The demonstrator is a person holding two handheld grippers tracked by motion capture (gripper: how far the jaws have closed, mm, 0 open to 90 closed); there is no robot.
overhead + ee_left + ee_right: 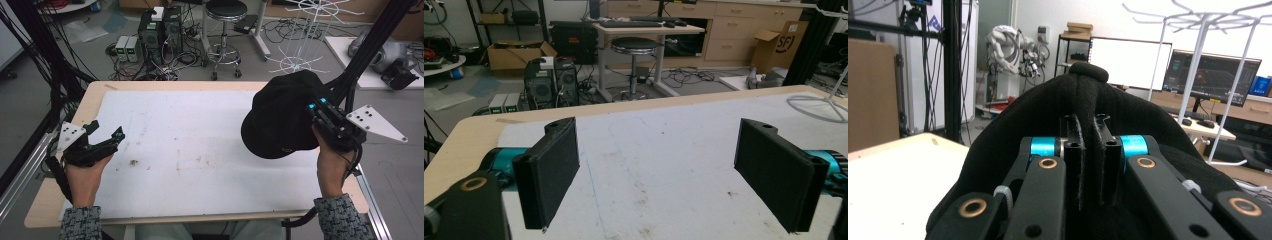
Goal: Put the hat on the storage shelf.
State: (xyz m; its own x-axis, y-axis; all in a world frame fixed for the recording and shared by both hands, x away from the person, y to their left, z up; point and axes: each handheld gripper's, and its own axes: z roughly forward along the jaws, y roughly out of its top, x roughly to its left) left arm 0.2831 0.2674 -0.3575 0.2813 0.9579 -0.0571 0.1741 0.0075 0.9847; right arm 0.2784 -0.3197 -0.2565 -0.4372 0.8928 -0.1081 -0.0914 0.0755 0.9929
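Observation:
A black cap [281, 117] hangs in the air over the right side of the table, its brim toward the near edge. My right gripper [314, 111] is shut on its fabric; in the right gripper view the cap [1083, 105] bulges up around the pinched jaws of that gripper [1090, 165], a fold of cloth caught between them. My left gripper [107, 131] rests at the table's left edge, open. In the left gripper view its two black pads [556, 170] stand wide apart of the gripper [669, 175] with only the white mat between.
A white mat [200, 150] covers most of the wooden table [95, 92]. A white wire hat rack [307, 30] stands behind the table's far right corner. A stool [225, 35], computer boxes [160, 32] and cables lie on the floor beyond.

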